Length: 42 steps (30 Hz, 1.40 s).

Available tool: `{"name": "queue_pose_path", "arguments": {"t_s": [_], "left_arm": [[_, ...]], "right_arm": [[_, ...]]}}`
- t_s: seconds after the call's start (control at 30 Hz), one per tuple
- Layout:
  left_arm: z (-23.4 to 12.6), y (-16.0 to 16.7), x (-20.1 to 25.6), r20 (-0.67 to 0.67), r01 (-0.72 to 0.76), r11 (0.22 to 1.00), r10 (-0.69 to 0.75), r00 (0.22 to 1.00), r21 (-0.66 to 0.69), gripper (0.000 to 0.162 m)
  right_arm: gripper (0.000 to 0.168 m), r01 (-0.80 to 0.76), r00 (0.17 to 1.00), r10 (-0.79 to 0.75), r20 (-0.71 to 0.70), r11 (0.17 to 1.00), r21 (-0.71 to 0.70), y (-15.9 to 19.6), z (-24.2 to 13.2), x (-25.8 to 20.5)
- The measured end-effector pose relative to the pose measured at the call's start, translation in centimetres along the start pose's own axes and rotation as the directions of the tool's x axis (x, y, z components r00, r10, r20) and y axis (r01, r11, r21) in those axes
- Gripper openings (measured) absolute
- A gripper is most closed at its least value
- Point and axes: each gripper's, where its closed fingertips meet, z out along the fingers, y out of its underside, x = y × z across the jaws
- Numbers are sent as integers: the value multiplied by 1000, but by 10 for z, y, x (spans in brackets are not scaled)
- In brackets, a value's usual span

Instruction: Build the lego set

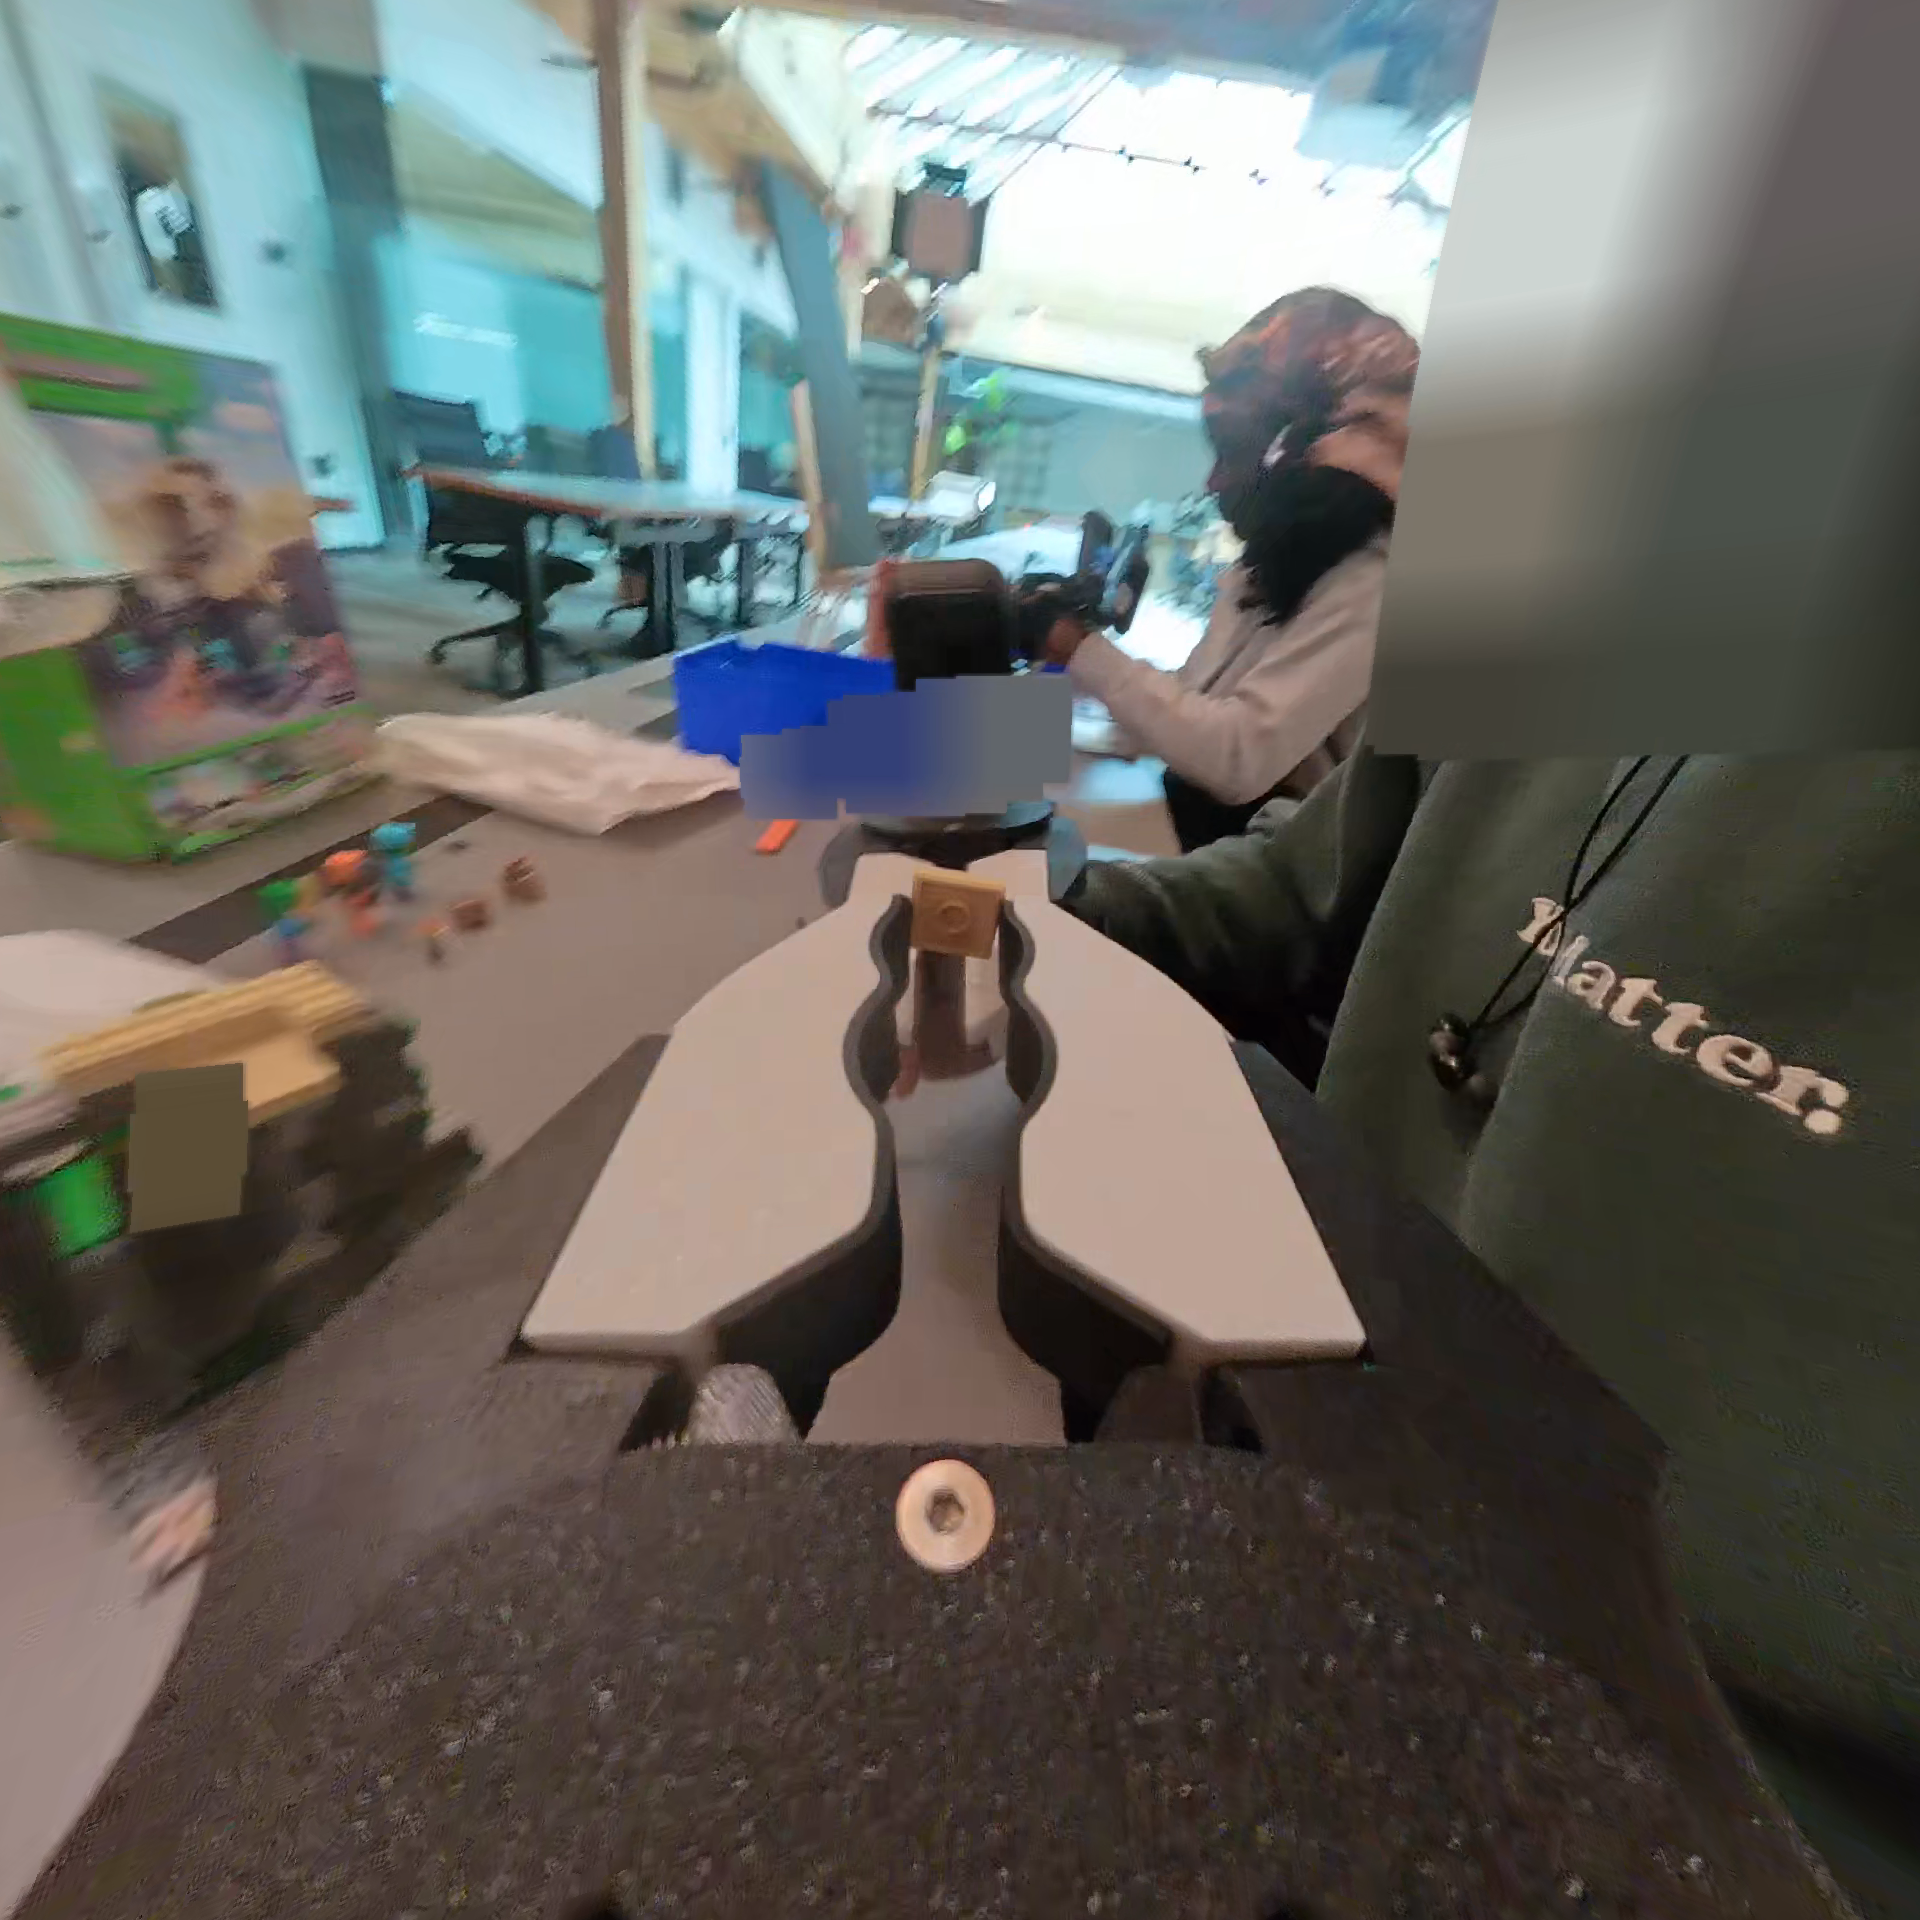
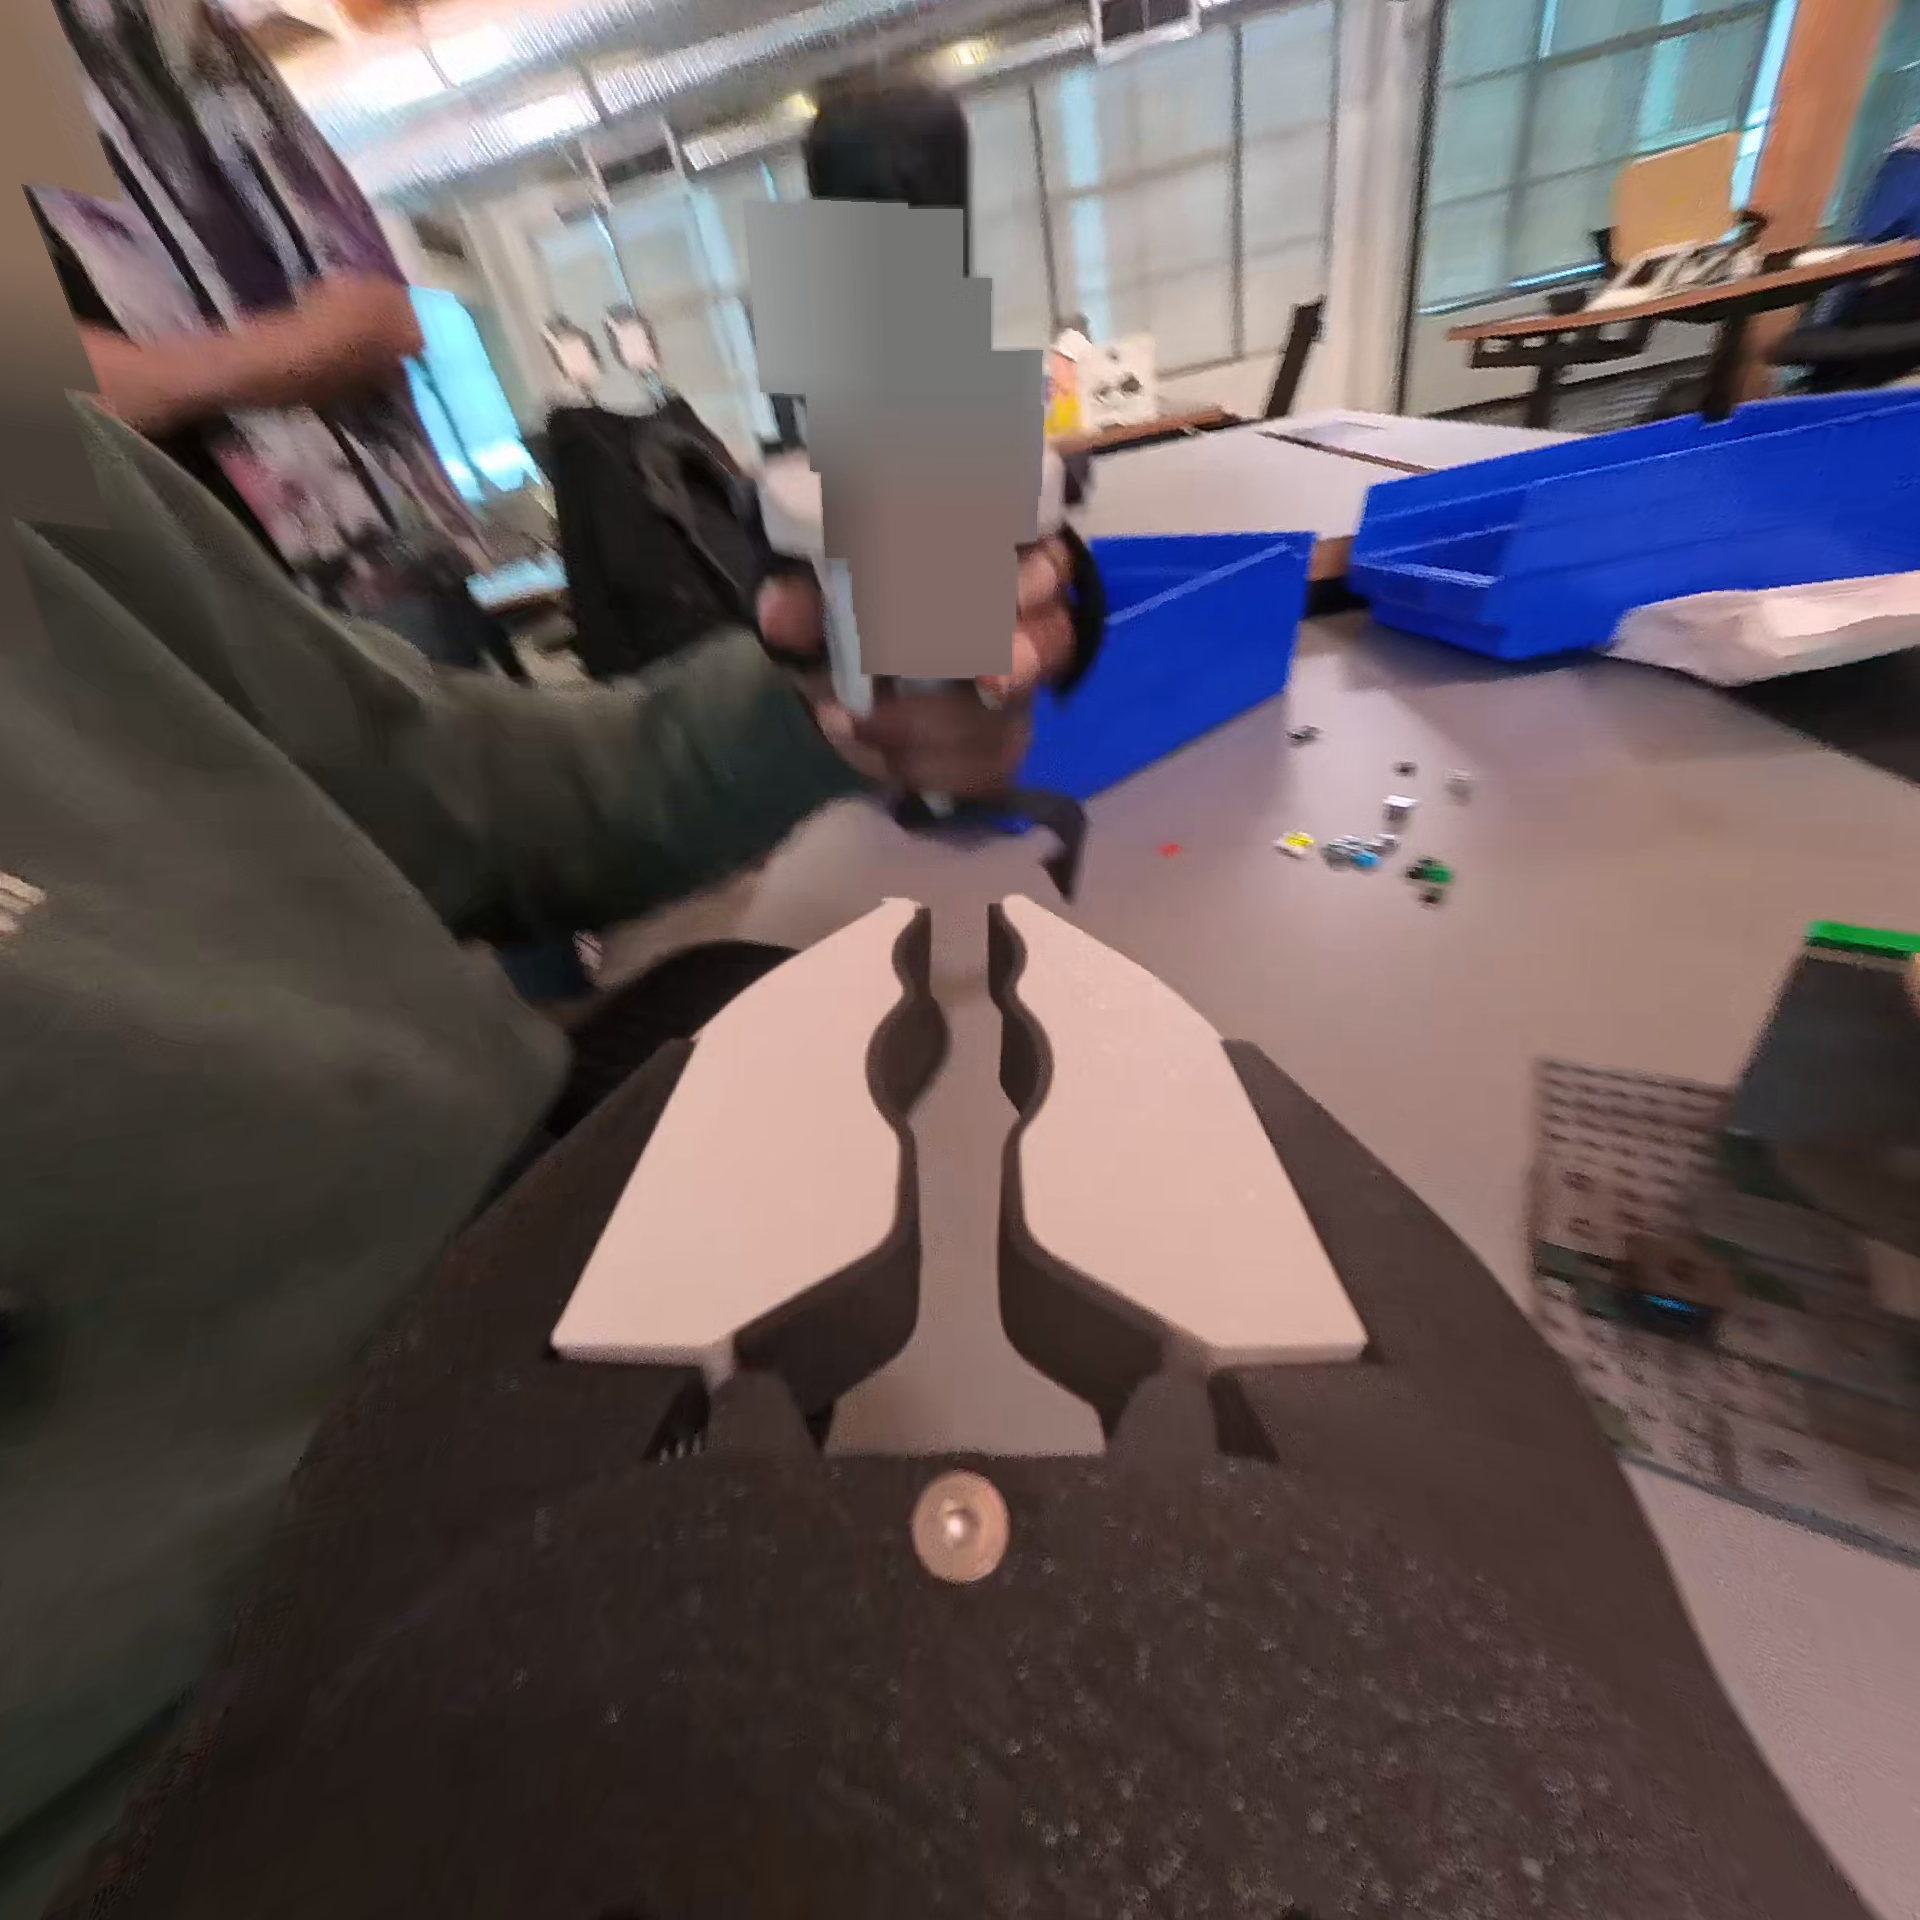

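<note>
My left gripper (image 1: pixel 956 914) is shut on a small tan square plate (image 1: pixel 958 912) with one stud, pinched at the fingertips; a dark brown piece (image 1: pixel 940 1023) hangs under it between the fingers. My right gripper (image 2: pixel 958 920) stands with its jaws a narrow gap apart and nothing between them. The two grippers face each other above the grey table (image 2: pixel 1351 987); the right one shows beyond the plate in the left wrist view (image 1: pixel 951 623), the left one shows hand-held in the right wrist view (image 2: pixel 935 748). A blurred, partly built model (image 1: pixel 229 1122) with a tan top and dark walls sits at left.
A green set box (image 1: pixel 177 644), a white bag (image 1: pixel 561 769), a blue bin (image 1: pixel 779 696), minifigures and loose pieces (image 1: pixel 353 894) lie on the table. In the right wrist view: blue bins (image 2: pixel 1174 655), small loose pieces (image 2: pixel 1361 831), an instruction booklet (image 2: pixel 1683 1351). A green sweatshirt (image 1: pixel 1662 1143) is close by. The gap from one gripper's tips to the other's is roughly 7 cm.
</note>
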Motion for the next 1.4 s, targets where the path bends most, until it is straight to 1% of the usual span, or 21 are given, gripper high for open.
{"name": "queue_pose_path", "arguments": {"t_s": [0.07,0.17,0.23,0.3,0.43,0.53,0.63,0.7,0.73,0.77,0.87,0.97,1.03,1.17,1.4], "left_arm": [[23,9,2,-77,-8,1000,10,997,28,16],[44,12,5,-160,-17,996,31,987,87,16],[52,13,8,-192,-48,993,67,979,105,16],[56,13,12,-225,-62,991,88,970,118,16],[58,13,12,-237,-80,988,110,965,136,16],[57,14,9,-220,-110,984,138,966,137,16],[55,17,6,-182,-168,979,188,965,119,16],[53,20,4,-149,-216,973,226,963,86,15],[51,22,2,-136,-239,969,246,960,65,6],[50,23,0,-113,-256,965,260,959,52,0],[47,26,-4,-74,-285,959,285,956,13,6],[47,31,-8,-42,-330,943,328,944,-49,13],[47,33,-9,-27,-380,921,380,925,-89,16],[48,44,-9,-38,-487,849,490,871,-205,17],[45,60,0,-121,-567,760,561,819,-318,18]], "right_arm": [[11,-99,993,96,68,994,37,-8,-4,-5],[16,-240,962,230,147,969,55,-14,-9,-7],[16,-343,917,311,251,935,94,-24,-13,-13],[17,-417,872,358,334,901,122,-32,-17,-17],[18,-501,814,409,413,854,142,-40,-19,-21],[9,-559,780,461,424,817,140,-39,-17,-16],[7,-611,736,503,453,781,126,-39,-18,-14],[6,-613,738,507,446,780,128,-38,-18,-12],[3,-607,746,502,438,783,135,-38,-19,-10],[2,-599,755,499,426,788,138,-38,-20,-9],[2,-543,805,474,357,831,122,-33,-18,-6],[3,-533,816,481,319,841,96,-27,-17,-2],[2,-532,821,499,278,845,54,-19,-15,2],[2,-552,800,542,257,833,-39,-5,-13,0],[2,-566,766,582,273,812,-142,7,-10,-9]]}}
